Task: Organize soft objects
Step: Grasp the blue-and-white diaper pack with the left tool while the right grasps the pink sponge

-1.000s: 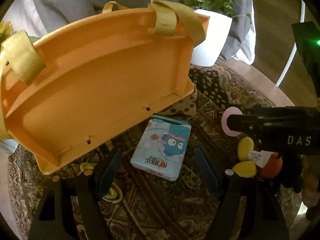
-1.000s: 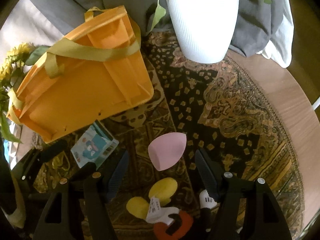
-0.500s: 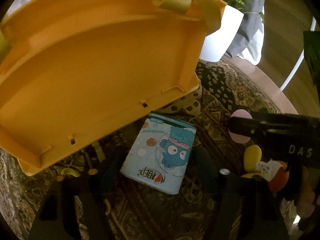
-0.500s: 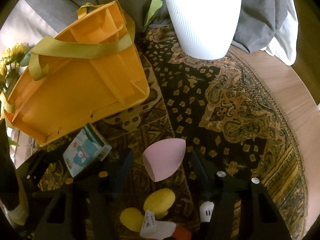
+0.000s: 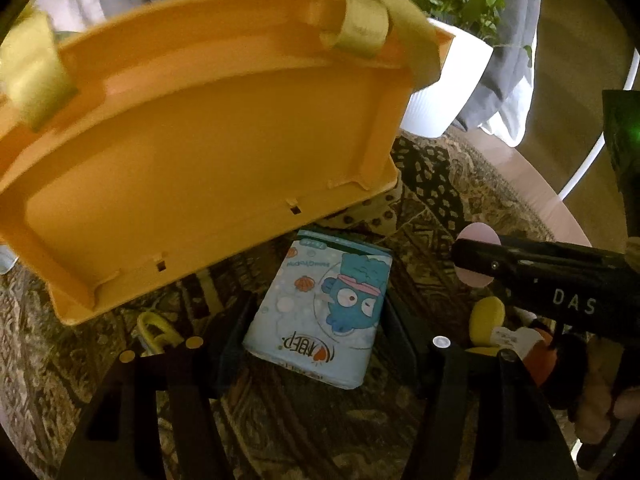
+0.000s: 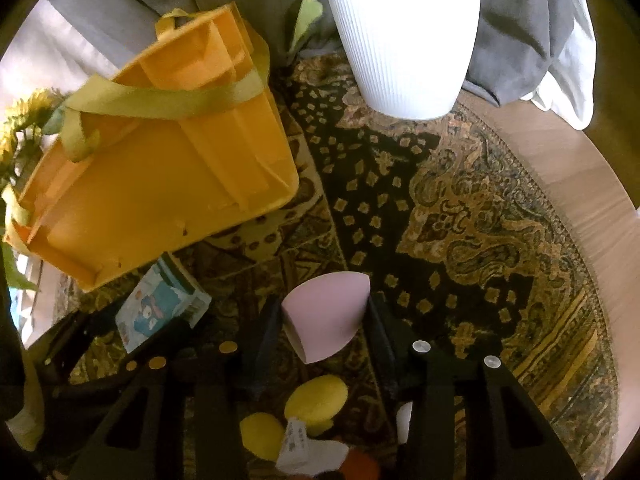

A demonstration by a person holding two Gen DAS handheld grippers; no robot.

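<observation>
Between the right tool's [image 6: 324,328] fingers, pink sponge [image 6: 326,316].

plush toy [image 6: 316,432] cut off; sponge [image 5: 478,256] half-hidden

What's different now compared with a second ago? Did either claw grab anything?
Both claws came down. The left gripper now straddles the tissue pack; the right gripper has closed in around the pink sponge, its fingers at the sponge's sides. Neither item is lifted. The orange bag and white pot stayed put.

"DAS" on right hand-held gripper [image 5: 476,260] body; tissue pack [image 5: 320,316] logo upside down, illegible.
</observation>
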